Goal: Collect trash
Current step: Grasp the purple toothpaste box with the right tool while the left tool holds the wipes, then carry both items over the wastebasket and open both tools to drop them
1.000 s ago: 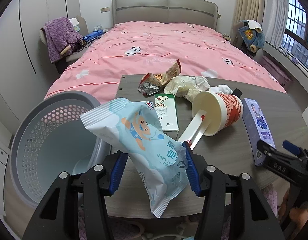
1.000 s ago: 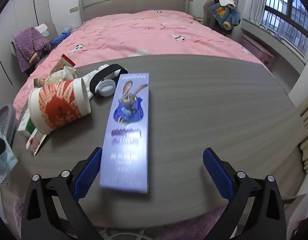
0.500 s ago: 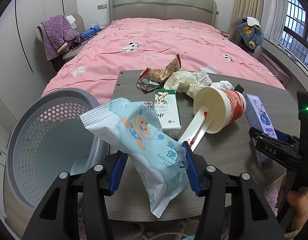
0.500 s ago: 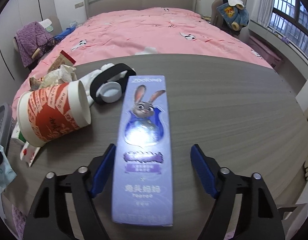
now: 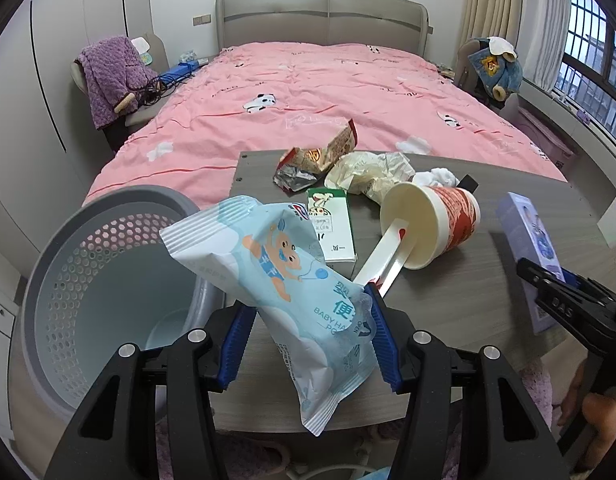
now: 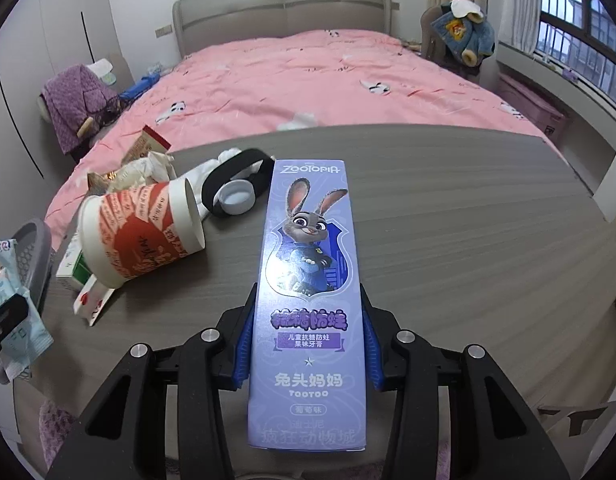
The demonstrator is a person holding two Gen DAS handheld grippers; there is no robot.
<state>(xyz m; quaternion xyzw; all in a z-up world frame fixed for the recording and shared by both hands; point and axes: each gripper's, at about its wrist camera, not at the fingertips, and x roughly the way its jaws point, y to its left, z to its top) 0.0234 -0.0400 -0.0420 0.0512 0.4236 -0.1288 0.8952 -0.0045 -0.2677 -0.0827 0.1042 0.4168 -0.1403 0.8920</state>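
My left gripper is shut on a pale blue baby-wipes packet, held tilted at the table's left end beside the grey perforated bin. My right gripper has its jaws closing, and its blue pads lie against both long sides of a purple toothpaste box. In the left wrist view that box stands tilted at the right, in the right gripper. On the grey table lie a tipped red-and-white paper cup, a green-and-white carton, a snack wrapper and crumpled paper.
A black band around a white cap lies beyond the cup, next to a white cloth. A pink bed stands behind the table. The bin sits on the floor left of the table. A hand shows at the lower right.
The right gripper's jaws closed from wide open onto the purple box, which now fills the middle of its view. The left gripper kept the wipes packet and stayed almost still.
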